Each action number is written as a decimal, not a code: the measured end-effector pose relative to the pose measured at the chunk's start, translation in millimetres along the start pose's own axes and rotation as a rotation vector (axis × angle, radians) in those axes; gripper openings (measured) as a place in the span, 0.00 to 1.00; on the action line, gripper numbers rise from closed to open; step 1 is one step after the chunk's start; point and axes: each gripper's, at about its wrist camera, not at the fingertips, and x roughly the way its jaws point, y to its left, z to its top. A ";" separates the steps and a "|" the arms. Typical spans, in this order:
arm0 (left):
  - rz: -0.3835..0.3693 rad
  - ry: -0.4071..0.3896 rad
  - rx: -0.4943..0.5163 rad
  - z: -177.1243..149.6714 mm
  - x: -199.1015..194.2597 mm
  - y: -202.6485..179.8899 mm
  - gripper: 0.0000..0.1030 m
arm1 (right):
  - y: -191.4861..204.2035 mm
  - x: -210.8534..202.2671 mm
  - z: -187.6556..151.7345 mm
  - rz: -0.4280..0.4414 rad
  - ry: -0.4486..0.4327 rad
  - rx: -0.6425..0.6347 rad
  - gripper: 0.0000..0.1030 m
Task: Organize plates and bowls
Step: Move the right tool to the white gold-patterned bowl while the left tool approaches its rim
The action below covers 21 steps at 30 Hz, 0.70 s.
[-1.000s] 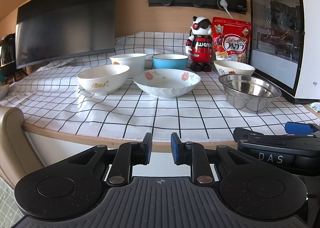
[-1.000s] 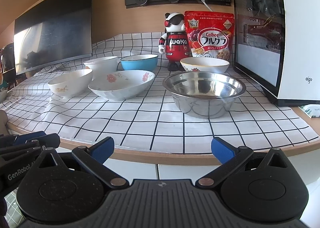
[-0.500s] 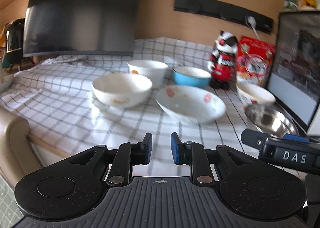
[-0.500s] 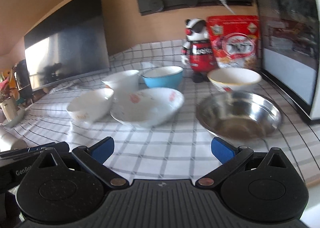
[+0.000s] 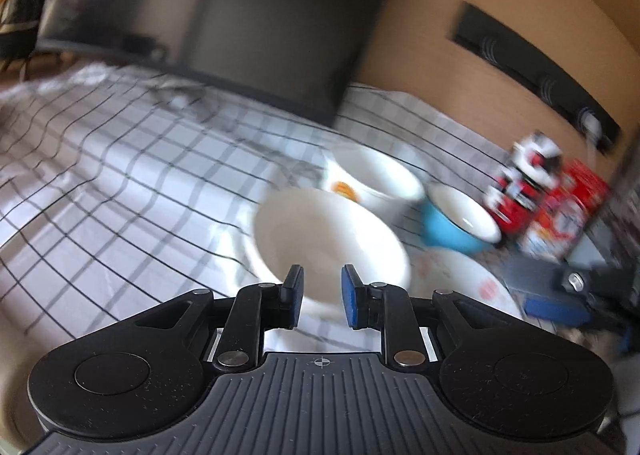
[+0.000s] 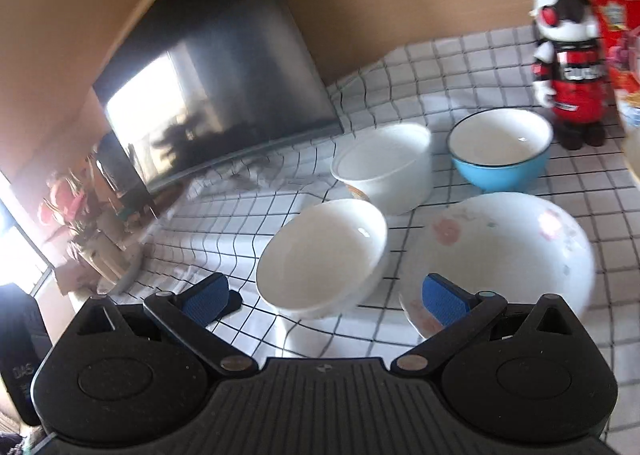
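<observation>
A plain white bowl [image 5: 328, 239] [image 6: 324, 255] sits on the checked cloth right in front of both grippers. Behind it stands a deeper white bowl [image 5: 372, 179] [image 6: 384, 167], and a blue bowl [image 5: 460, 219] [image 6: 500, 151] to its right. A wide floral bowl [image 6: 500, 251] [image 5: 472, 279] lies right of the plain bowl. My left gripper [image 5: 320, 297] is nearly shut and empty, just above the plain bowl's near rim. My right gripper [image 6: 324, 301] is wide open and empty, its fingers either side of the plain bowl's near edge.
A dark monitor [image 6: 216, 71] [image 5: 208, 15] stands at the back left. A red and black toy robot [image 6: 568, 55] and a red cereal bag [image 6: 616, 15] stand at the back right. A checked cloth [image 5: 120, 159] covers the counter.
Both grippers have moved forward over the counter and tilted down toward the plain white bowl. Both views swung left, so the steel bowl and white appliance left the frame. Jaw openings are unchanged.
</observation>
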 end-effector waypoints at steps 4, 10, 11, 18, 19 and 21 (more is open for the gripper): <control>-0.026 0.040 -0.098 31.4 24.8 34.1 0.22 | 16.5 39.3 21.5 0.057 0.131 0.003 1.00; -0.020 0.215 -0.168 49.2 68.3 54.5 0.22 | 22.8 81.0 46.0 0.071 0.218 -0.054 1.00; -0.035 0.234 -0.194 48.7 73.3 57.9 0.22 | 24.0 83.7 49.7 0.066 0.226 -0.086 1.00; 0.006 0.217 -0.341 52.9 79.7 72.3 0.22 | 22.2 114.5 82.5 0.040 0.281 -0.357 1.00; 0.013 0.220 -0.339 54.0 78.8 72.1 0.23 | 20.4 118.5 84.9 0.044 0.286 -0.397 1.00; 0.071 0.227 -0.297 57.2 78.5 69.1 0.23 | 17.5 128.3 87.7 0.043 0.298 -0.457 1.00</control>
